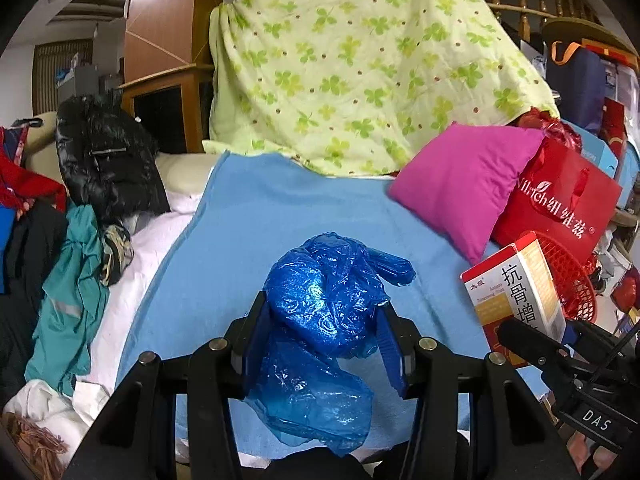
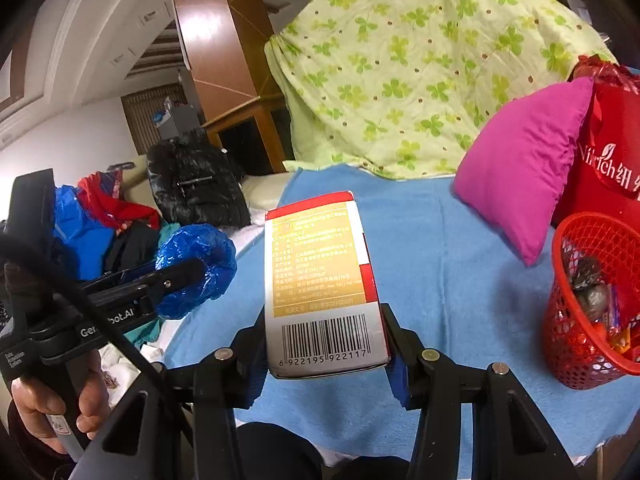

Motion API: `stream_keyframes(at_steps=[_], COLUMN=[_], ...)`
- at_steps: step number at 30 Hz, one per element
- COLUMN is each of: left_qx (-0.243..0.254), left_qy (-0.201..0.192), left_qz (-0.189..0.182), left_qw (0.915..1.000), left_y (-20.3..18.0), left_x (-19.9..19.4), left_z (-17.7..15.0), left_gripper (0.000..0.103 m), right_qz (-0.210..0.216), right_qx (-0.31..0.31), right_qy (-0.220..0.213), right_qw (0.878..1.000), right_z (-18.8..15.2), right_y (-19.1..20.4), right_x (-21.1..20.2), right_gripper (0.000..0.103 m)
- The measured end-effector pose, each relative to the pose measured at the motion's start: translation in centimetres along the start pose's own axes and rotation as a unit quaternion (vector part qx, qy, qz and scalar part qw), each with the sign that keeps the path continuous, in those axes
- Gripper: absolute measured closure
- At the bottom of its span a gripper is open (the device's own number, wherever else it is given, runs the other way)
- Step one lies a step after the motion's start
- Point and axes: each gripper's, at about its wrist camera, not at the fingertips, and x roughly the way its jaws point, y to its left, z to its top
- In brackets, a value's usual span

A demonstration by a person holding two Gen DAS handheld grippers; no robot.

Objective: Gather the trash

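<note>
My left gripper [image 1: 322,320] is shut on a crumpled blue plastic bag [image 1: 324,308], held above the light blue blanket [image 1: 240,232]; part of the bag hangs down between the fingers. My right gripper [image 2: 324,332] is shut on a white, red and gold medicine box [image 2: 320,276] with a barcode facing the camera. That box [image 1: 516,292] also shows at the right of the left wrist view, and the blue plastic bag [image 2: 196,268] in the left gripper shows at the left of the right wrist view. A red mesh basket [image 2: 592,300] with wrappers inside stands on the blanket to the right.
A pink cushion [image 1: 460,184] and a red paper bag [image 1: 560,200] lean at the back right. A green-patterned sheet [image 1: 352,64] drapes over the back. Black jacket [image 1: 104,156] and a pile of clothes [image 1: 60,280] lie left. A hand [image 2: 52,404] grips the left handle.
</note>
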Motion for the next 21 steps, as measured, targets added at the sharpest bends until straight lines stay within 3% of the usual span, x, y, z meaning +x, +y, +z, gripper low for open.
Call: stream_keyframes(at_steps=[21], left_qx=[0.037], left_qy=[-0.074], left_qz=[0.024], left_qw=[0.9963], left_y=[-3.8], left_x=[-5.3], left_z=[1.4], left_gripper=[0.051], right_qz=[0.010], right_qx=[-0.013], right_qy=[-0.075], right_qw=[0.997], right_z=[1.1], right_y=[0.4], right_x=[-5.7], right_gripper=[0.051])
